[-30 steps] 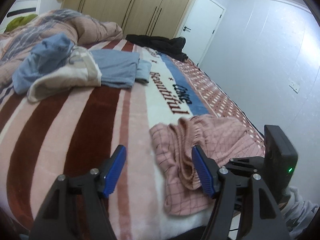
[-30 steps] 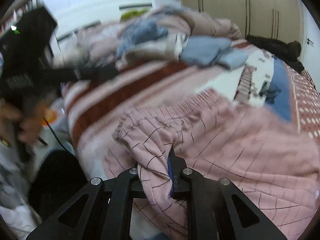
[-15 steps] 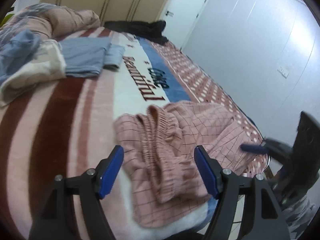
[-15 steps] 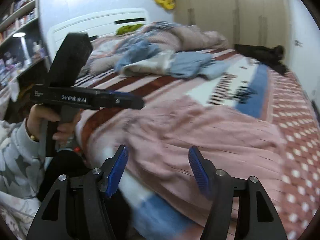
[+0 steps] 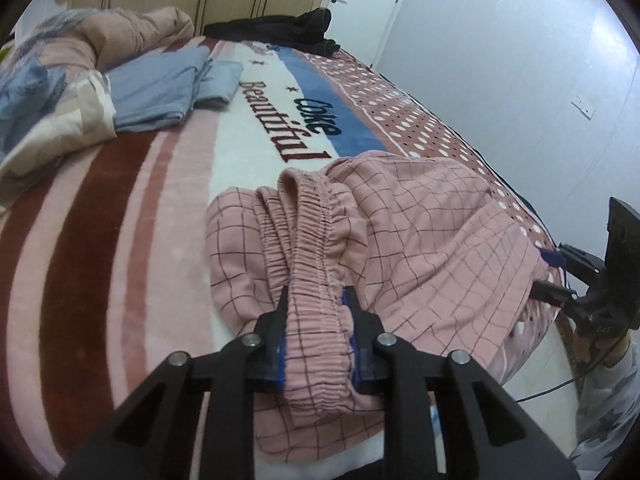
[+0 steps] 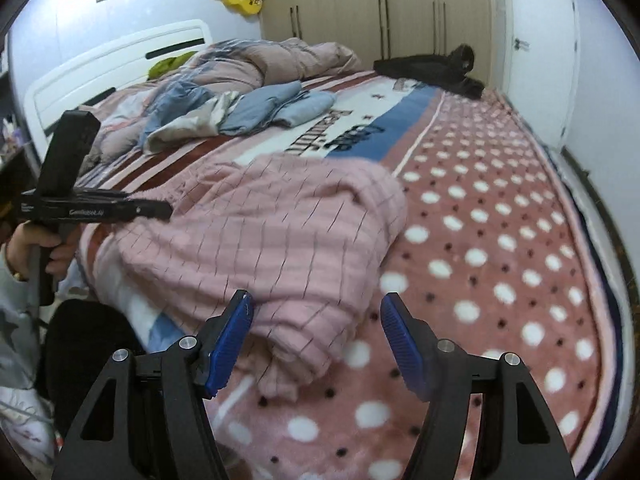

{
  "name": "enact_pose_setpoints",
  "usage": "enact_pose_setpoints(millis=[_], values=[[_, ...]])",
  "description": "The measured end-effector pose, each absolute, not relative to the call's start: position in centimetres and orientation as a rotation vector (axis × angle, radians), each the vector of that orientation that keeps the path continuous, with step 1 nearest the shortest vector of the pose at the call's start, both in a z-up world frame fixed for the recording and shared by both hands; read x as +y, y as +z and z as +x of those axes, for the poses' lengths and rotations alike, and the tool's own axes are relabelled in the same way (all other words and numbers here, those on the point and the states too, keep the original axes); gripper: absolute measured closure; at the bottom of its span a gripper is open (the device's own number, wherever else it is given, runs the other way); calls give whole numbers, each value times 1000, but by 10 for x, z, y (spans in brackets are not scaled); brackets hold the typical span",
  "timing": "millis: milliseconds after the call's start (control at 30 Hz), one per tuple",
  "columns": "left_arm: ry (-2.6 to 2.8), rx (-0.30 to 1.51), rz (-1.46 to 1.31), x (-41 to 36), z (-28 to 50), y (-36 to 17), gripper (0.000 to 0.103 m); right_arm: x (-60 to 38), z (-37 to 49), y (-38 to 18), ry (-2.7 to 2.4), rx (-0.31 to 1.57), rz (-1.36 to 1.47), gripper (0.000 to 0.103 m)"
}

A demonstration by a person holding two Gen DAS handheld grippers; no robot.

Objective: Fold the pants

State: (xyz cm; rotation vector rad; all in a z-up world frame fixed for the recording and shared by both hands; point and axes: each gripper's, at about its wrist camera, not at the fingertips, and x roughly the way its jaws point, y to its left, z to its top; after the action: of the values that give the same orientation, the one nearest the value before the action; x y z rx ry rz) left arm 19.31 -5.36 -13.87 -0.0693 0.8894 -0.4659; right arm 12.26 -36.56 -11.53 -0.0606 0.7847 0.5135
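The pink checked pants [image 5: 420, 216] lie crumpled near the bed's front edge, the elastic waistband bunched toward me. My left gripper [image 5: 318, 316] is shut on the waistband [image 5: 316, 248]. In the right wrist view the pants [image 6: 280, 224] lie ahead, their lower folded edge between the blue pads. My right gripper [image 6: 316, 324] is open around that edge and grips nothing. It also shows at the right of the left wrist view [image 5: 560, 276], at the pants' far side.
The bed has a striped and dotted blanket [image 6: 500, 240]. Folded blue clothes [image 5: 168, 84] and a rumpled quilt [image 5: 52, 92] lie toward the headboard. Black clothes [image 5: 280, 30] lie at the far edge. Wardrobes and a door stand behind.
My left gripper moved onto the waistband and closed on it. My right gripper let go of the pants, opened and swung to their other side.
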Motion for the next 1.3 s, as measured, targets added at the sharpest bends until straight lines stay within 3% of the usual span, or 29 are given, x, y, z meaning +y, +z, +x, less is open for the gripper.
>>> enact_pose_setpoints(millis=[33, 67, 133, 233, 333, 567, 600, 667, 733, 1100, 1233, 1300], values=[[-463, 883, -59, -53, 190, -138, 84, -366, 119, -119, 539, 796, -48, 45], [-455, 872, -48, -51, 186, -137, 84, -366, 116, -122, 555, 804, -48, 56], [-453, 869, -46, -49, 184, -136, 84, -361, 112, -128, 552, 819, -87, 62], [-462, 867, -76, -45, 183, -135, 84, -360, 109, -129, 513, 802, -130, 62], [-473, 851, -120, -44, 186, -129, 84, -363, 115, -119, 460, 752, -135, 42], [-473, 811, -129, -45, 189, -115, 84, -349, 134, -106, 502, 666, -199, 42], [-470, 810, -127, -44, 189, -114, 84, -346, 137, -106, 523, 659, -217, 45], [-461, 811, -124, -43, 190, -116, 84, -342, 139, -108, 547, 669, -224, 82], [-457, 820, -126, -40, 190, -121, 84, -344, 137, -109, 569, 675, -197, 89], [-451, 868, -106, -40, 187, -146, 80, -347, 98, -131, 599, 748, -219, 91], [-441, 826, -87, -34, 183, -129, 64, -353, 99, -115, 629, 749, -183, 85], [-452, 799, -78, -33, 182, -120, 57, -362, 101, -102, 639, 725, -158, 76]])
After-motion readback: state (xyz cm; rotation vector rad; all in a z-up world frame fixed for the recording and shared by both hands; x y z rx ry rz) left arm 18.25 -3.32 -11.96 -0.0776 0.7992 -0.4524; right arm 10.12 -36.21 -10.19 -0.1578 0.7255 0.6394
